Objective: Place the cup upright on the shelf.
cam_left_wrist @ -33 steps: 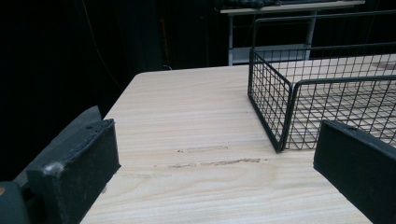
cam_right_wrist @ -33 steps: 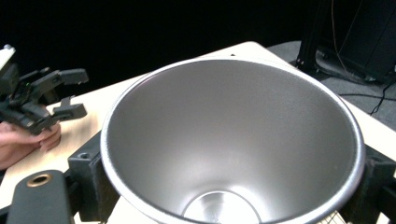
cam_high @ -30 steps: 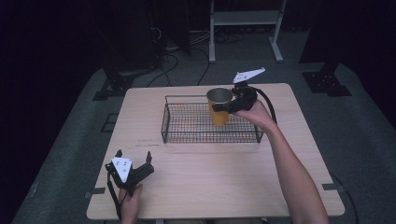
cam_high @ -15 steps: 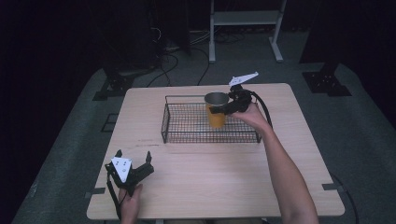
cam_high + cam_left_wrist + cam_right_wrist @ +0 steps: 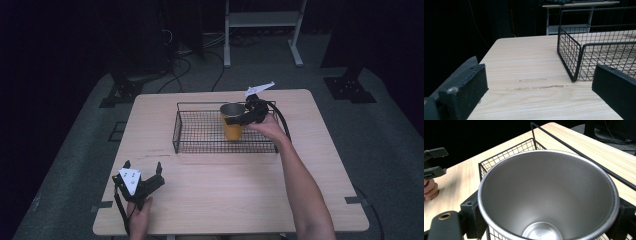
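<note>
A pale wooden bench carries a black wire basket, rectangular and open-topped, which sits toward the far edge, about midway between the left and right edges. Inside the basket's right half stands an upright cup with an orange body and a bare metal inside. The right claw reaches in over the basket's right end and is clamped on the cup near its rim; in the right gripper view the black jaws press against the cup on either side, and its steel interior is empty. Whether the cup's base touches the basket floor cannot be told.

The left claw is held at the bench's near left corner, well apart from the basket. Its jaws are spread wide with nothing between them, and they point toward the basket's near left corner.
</note>
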The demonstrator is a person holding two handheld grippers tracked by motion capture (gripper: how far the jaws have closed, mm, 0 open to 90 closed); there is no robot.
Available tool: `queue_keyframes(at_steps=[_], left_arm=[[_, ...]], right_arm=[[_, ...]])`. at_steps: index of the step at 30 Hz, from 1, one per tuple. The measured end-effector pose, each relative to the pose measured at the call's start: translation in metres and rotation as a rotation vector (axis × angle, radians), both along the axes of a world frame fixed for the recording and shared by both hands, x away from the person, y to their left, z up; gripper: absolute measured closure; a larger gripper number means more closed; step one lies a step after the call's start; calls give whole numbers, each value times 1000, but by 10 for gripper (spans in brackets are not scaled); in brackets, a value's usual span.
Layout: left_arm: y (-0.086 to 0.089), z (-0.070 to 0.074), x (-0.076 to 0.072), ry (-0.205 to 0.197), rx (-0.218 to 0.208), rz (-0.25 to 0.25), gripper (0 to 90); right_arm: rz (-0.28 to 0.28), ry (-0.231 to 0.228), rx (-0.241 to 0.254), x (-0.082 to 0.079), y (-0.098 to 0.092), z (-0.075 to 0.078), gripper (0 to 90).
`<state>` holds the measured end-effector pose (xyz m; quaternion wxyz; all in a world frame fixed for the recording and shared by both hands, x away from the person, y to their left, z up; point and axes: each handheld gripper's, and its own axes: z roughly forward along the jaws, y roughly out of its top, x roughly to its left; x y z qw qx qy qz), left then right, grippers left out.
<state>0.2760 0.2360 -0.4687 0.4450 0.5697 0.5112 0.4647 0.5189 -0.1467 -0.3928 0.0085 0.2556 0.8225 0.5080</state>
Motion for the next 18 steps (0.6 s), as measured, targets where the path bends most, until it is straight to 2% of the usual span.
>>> queue_keyframes(at_steps=[18], left_arm=[[0, 0, 0, 0, -3, 1, 0]], right_arm=[[-12, 35, -7, 5, 5, -14, 122]])
